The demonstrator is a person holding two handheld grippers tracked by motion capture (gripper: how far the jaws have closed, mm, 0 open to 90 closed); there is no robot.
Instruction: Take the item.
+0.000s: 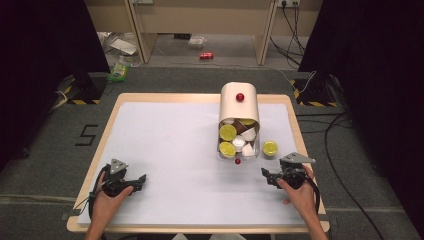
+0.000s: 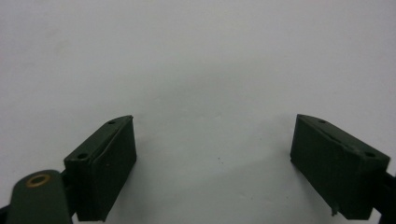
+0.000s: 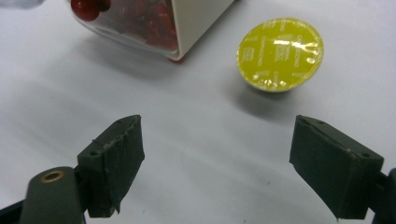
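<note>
black figure 5 (image 1: 87, 135) marked on grey floor left of table, faint ring of print on yellow capsule lid (image 3: 280, 53), possibly a brand name, too blurred to read

Capsule lid (image 3: 280, 53): glossy yellow foil, faintly printed, catching glare ahead of my right gripper (image 3: 217, 170).
Container (image 1: 239, 107): smooth cream plastic shell; clear glossy front wall.
My pads (image 3: 114, 163): matt black, slightly rough.
Table cover (image 1: 170, 150): matt white sheet; wooden rim.
</note>
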